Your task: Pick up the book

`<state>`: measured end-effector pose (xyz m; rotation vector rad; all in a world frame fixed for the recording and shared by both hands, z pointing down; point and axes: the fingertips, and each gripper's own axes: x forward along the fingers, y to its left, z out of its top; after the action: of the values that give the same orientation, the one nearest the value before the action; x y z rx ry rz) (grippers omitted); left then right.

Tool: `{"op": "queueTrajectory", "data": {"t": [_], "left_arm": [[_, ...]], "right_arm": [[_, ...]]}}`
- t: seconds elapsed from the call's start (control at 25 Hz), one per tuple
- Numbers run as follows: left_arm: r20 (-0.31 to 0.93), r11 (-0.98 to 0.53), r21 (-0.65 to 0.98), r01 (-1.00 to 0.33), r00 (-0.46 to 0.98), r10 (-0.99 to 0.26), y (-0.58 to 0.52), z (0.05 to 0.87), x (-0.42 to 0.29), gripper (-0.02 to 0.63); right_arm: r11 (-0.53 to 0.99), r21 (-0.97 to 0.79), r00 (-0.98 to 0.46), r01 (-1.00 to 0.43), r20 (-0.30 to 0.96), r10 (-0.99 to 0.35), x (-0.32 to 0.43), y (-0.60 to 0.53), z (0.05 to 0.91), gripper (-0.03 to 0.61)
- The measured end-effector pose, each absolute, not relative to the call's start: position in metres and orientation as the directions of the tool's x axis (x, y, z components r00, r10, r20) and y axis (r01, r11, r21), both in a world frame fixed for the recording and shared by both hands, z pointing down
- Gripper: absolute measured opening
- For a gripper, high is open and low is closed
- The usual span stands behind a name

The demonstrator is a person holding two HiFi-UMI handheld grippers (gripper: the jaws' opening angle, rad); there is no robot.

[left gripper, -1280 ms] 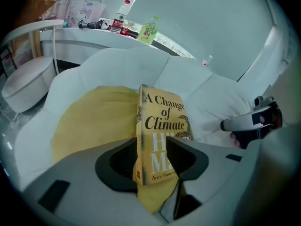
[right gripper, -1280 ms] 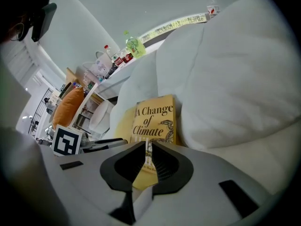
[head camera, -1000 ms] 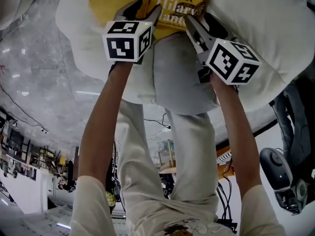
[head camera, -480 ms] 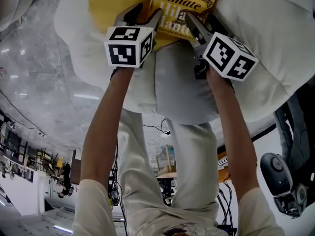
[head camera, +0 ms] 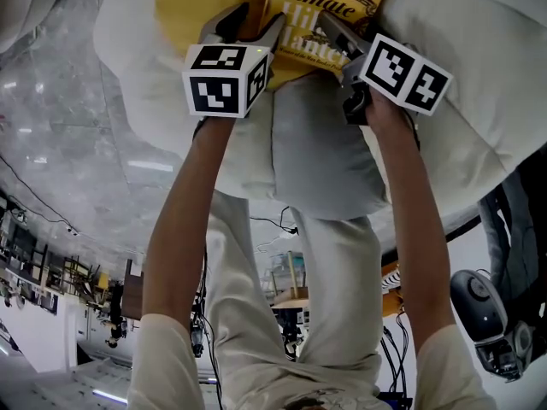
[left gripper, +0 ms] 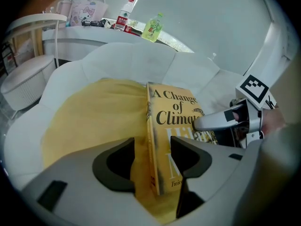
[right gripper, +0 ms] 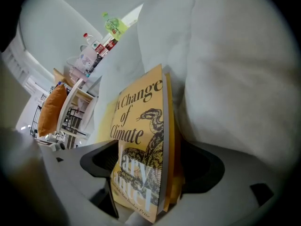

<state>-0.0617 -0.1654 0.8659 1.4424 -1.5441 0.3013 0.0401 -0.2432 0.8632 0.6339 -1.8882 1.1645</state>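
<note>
Book [left gripper: 176,112]: we see it on edge on the yellow cushion [left gripper: 89,121].
Left tool [left gripper: 153,145]: jaws just been opening, apart around the spine.
Right tool [right gripper: 148,149]: jaws just been opening, apart, book between them.

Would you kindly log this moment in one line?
left hand-held gripper: open, jaws just opening, book spine between | right hand-held gripper: open, jaws just opening, book edge between

A living-room setting: cushioned white sofa [left gripper: 141,65], bottles [left gripper: 124,15] on a counter [left gripper: 75,44] behind.
</note>
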Motion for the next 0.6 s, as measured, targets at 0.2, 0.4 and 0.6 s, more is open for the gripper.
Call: {"op": "queueTrajectory", "data": {"t": [0.2, 0.4, 0.6], "left_arm": [[0.757, 0.275, 0.416, -0.867, 0.163, -0.633, -0.165, 0.866, -0.064, 0.242], [0.755, 0.268, 0.395, -0.879, 0.144, -0.64, -0.165, 0.858, -0.064, 0.242], [0.764, 0.289, 0.385, -0.876, 0.127, -0.633, -0.166, 0.855, -0.063, 0.23]], "right_arm": [[0.396, -0.55, -0.567, -0.735, 0.819, 0.084, 0.029, -0.238, 0.873, 0.405], [0.379, -0.598, -0.597, -0.707, 0.791, 0.134, 0.032, -0.234, 0.864, 0.331], [0.386, -0.637, -0.649, -0.667, 0.752, 0.118, 0.033, -0.237, 0.838, 0.245]]}}
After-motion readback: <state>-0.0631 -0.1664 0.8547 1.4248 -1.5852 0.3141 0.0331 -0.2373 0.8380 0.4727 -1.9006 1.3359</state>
